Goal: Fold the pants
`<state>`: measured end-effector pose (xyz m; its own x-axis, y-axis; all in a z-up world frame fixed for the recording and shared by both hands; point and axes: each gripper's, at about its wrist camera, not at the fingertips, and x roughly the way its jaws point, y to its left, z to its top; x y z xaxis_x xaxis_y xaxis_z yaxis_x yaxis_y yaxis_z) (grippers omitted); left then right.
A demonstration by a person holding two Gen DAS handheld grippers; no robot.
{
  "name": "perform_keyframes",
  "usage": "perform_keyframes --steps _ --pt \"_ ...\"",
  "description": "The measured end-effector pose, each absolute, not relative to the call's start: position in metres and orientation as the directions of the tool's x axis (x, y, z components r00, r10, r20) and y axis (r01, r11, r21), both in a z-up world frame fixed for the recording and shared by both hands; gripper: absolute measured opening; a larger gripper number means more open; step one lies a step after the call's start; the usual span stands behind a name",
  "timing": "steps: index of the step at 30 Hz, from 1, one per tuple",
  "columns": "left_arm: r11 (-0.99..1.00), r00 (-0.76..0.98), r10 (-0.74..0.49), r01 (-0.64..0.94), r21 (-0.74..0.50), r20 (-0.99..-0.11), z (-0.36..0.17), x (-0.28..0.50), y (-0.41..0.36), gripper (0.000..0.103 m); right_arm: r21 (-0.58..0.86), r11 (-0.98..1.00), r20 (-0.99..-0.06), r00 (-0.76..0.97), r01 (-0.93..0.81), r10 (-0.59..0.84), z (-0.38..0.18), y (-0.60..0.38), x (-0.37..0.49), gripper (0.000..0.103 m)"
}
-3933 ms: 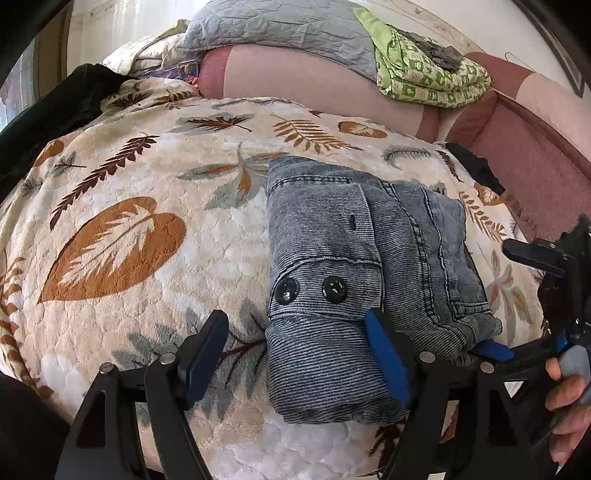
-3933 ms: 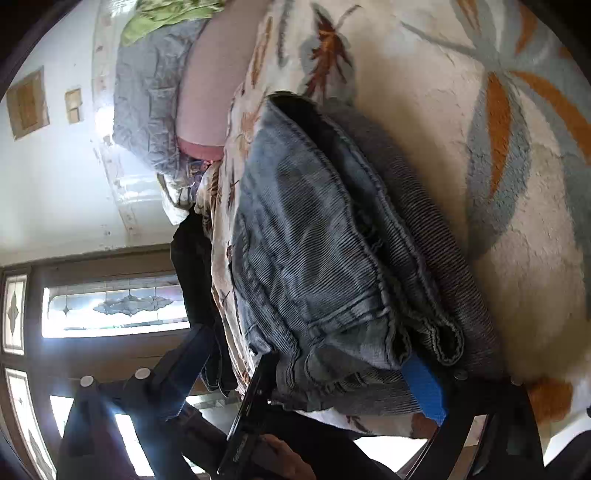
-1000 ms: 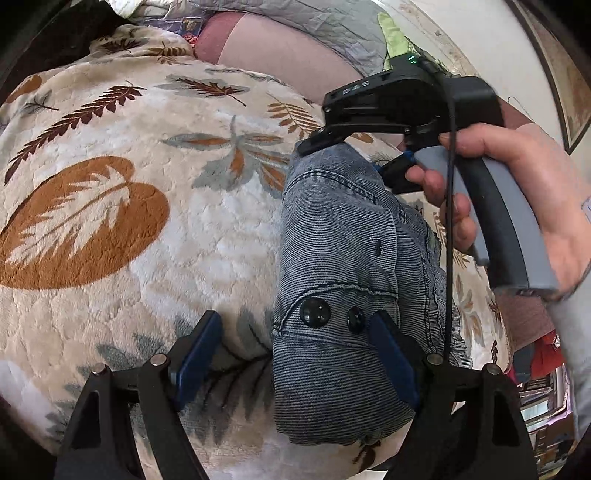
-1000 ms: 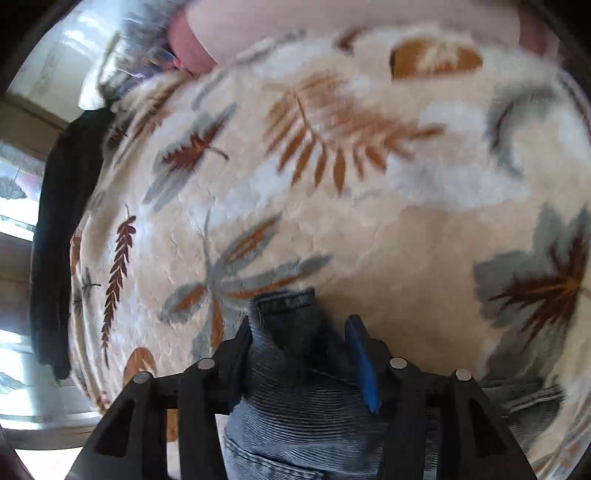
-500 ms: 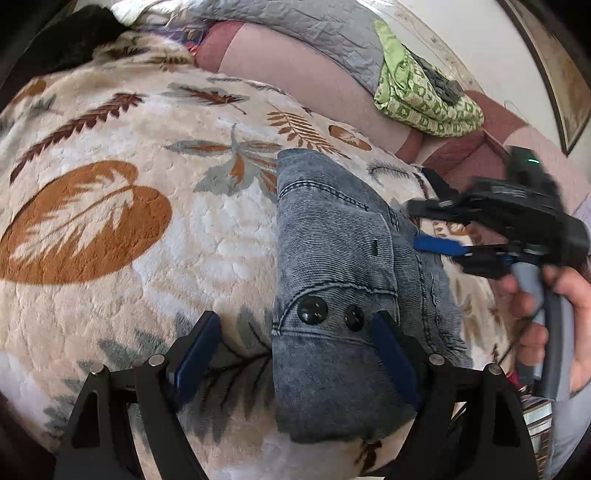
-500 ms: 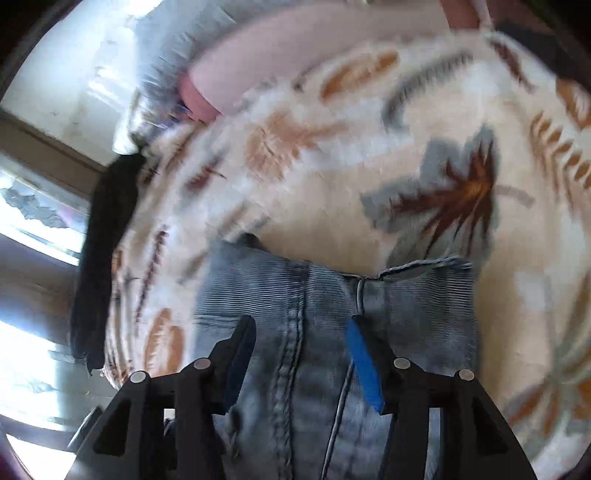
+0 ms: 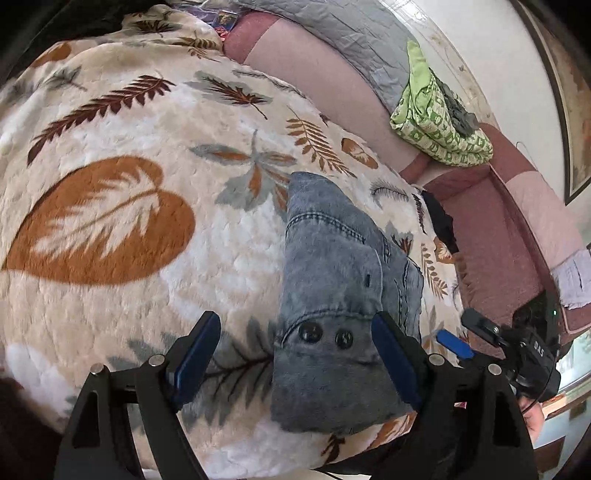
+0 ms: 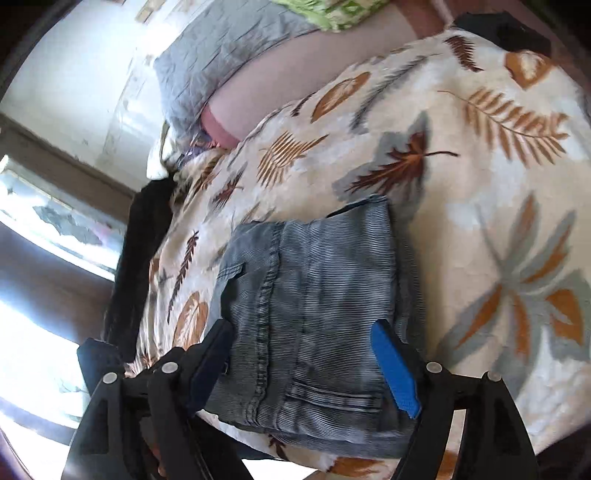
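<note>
From the left wrist view, the pants [image 7: 332,280] lie as a compact grey denim bundle on the leaf-print blanket [image 7: 110,221] of the bed, near its front edge; the left tongs [image 7: 295,354] stand wide, one pad over bare blanket, the other at the bundle's right side, gripping nothing. The two black buttons [image 7: 327,334] mark the thick waistband end nearest the camera; denim like this is likely soft but heavy for cloth, stiff along the seams and waistband, not slippery or fragile, so I judge a bite on a stacked hem or waistband edge would hold better than a pinch of a single layer. The right tongs [image 7: 458,332] show at the right, beside the bundle and apart from it. To the left the blanket offers open room; to the right a dark item [image 7: 437,218] and the pink sofa back [image 7: 491,236] crowd the bundle, and a green cloth [image 7: 439,122] sits on a grey cushion [image 7: 332,33] well apart.

From the right wrist view, the pants [image 8: 317,295] fill the space ahead of the right tongs [image 8: 306,365], whose jaws stand wide, one to each side of the bundle, with no sign that they hold it; layered edges and a pocket seam lie nearest. The plush blanket [image 8: 480,184] spreads clear beyond and to the right; the bed's edge appears to run just under the tongs, so a pull toward the camera could drag the bundle off.
</note>
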<state>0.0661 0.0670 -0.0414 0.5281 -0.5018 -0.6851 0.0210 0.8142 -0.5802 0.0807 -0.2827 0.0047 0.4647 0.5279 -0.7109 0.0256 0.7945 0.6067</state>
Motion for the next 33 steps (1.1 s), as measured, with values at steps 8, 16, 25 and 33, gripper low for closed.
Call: perform_keyframes --steps 8,16,25,33 --pt "0.904 0.459 -0.369 -0.022 -0.426 -0.808 -0.049 0.106 0.035 0.084 0.672 0.723 -0.719 0.373 0.159 0.586 -0.046 -0.325 0.096 0.080" --pt "0.968 0.475 -0.223 0.001 -0.252 -0.851 -0.044 0.109 0.013 0.084 0.714 0.684 -0.685 0.356 0.153 0.635 -0.057 -0.326 0.104 0.083" --pt "0.975 0.479 -0.205 0.023 -0.221 -0.854 -0.044 0.112 0.009 0.084 0.715 0.684 -0.686 0.332 0.145 0.647 -0.057 -0.308 0.117 0.085" --pt "0.971 0.485 -0.228 0.043 -0.237 -0.844 -0.037 0.111 0.004 0.084 0.704 0.697 -0.698 0.322 0.141 0.640 -0.054 -0.301 0.122 0.087"
